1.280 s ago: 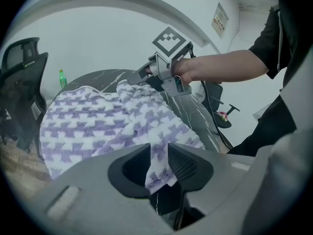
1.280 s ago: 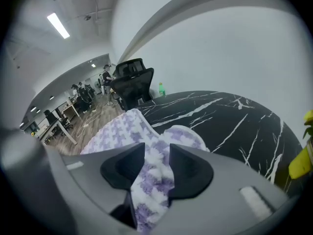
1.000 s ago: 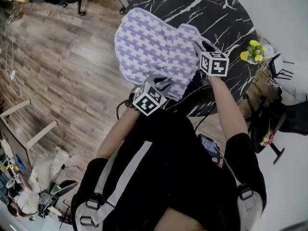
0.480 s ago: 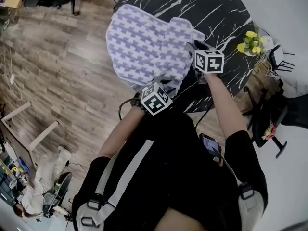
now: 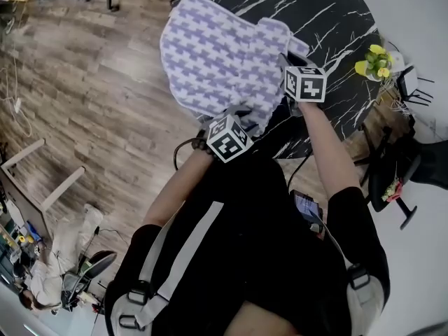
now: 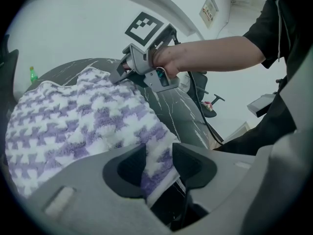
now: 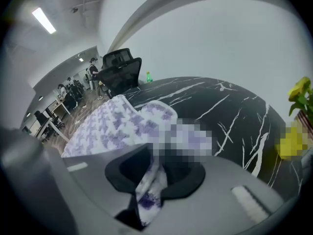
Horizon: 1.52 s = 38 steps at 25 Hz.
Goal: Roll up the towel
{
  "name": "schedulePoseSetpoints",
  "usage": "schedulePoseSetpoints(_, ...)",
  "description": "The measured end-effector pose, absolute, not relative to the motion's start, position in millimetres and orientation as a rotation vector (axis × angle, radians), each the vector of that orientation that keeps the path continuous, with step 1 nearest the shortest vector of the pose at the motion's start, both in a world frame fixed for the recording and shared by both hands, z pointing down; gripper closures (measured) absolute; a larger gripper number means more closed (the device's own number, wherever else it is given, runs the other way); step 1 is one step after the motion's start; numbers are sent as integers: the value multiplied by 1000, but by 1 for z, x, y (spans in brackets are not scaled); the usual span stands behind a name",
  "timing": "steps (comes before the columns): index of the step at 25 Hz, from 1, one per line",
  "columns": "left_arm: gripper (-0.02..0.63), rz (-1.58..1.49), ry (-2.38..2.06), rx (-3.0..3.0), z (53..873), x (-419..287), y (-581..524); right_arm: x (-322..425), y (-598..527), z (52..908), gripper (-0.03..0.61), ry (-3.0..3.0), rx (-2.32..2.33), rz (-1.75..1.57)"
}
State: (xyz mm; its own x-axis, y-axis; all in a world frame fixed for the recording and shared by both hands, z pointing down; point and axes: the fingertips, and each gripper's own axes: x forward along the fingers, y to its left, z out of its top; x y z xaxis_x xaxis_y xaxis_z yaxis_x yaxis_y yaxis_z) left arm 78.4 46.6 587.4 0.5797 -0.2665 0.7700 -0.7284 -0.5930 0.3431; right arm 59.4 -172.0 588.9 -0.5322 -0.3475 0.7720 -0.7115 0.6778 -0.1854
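Head view: the towel [image 5: 224,61] is draped over the table [image 5: 329,19] edge. Its hem is pinched by the right gripper [image 7: 155,175], whose jaws have just been closing. It is only loosely nipped by the left gripper [image 6: 159,168], whose jaws have just been opening, so that corner could be dropped.

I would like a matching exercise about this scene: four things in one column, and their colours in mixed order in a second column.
Things:
1. towel
2. table
3. flowers
4. floor

Colours:
A. yellow
B. brown wood
C. purple and white
D. black with white veins

Pairs: 1-C; 2-D; 3-A; 4-B
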Motion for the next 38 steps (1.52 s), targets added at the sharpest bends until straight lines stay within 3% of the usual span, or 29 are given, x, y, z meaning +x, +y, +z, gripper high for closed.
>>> schedulePoseSetpoints(5, 484, 917, -761, 2177, 590, 77, 47, 66, -172, 569, 529, -2205, 873, 662)
schedulePoseSetpoints(7, 550, 921, -764, 2189, 589, 78, 48, 75, -169, 563, 532, -2218, 905, 687)
schedulePoseSetpoints(10, 584, 950, -753, 2208, 587, 83, 50, 90, -166, 556, 532, -2228, 953, 724)
schedulePoseSetpoints(11, 577, 970, -742, 2214, 585, 85, 52, 94, -164, 554, 532, -2234, 962, 737)
schedulePoseSetpoints(13, 497, 1009, -719, 2218, 582, 94, 55, 101, -159, 551, 532, -2250, 969, 761)
schedulePoseSetpoints(21, 415, 976, -782, 2098, 590, 114, 56, 108, -144, 550, 532, -2288, 883, 774)
schedulePoseSetpoints(22, 380, 947, -781, 2076, 588, 116, 58, 110, -141, 550, 532, -2288, 872, 772)
schedulePoseSetpoints(23, 301, 923, -781, 2059, 585, 117, 60, 112, -139, 551, 532, -2287, 864, 771)
schedulePoseSetpoints(26, 295, 925, -817, 2051, 578, 122, 60, 119, -135, 553, 532, -2288, 845, 771)
schedulePoseSetpoints(33, 335, 1114, -848, 2046, 597, 125, 64, 123, -127, 552, 532, -2288, 802, 760)
schedulePoseSetpoints(38, 464, 1078, -916, 2005, 599, 114, 61, 128, -123, 552, 532, -2282, 790, 753)
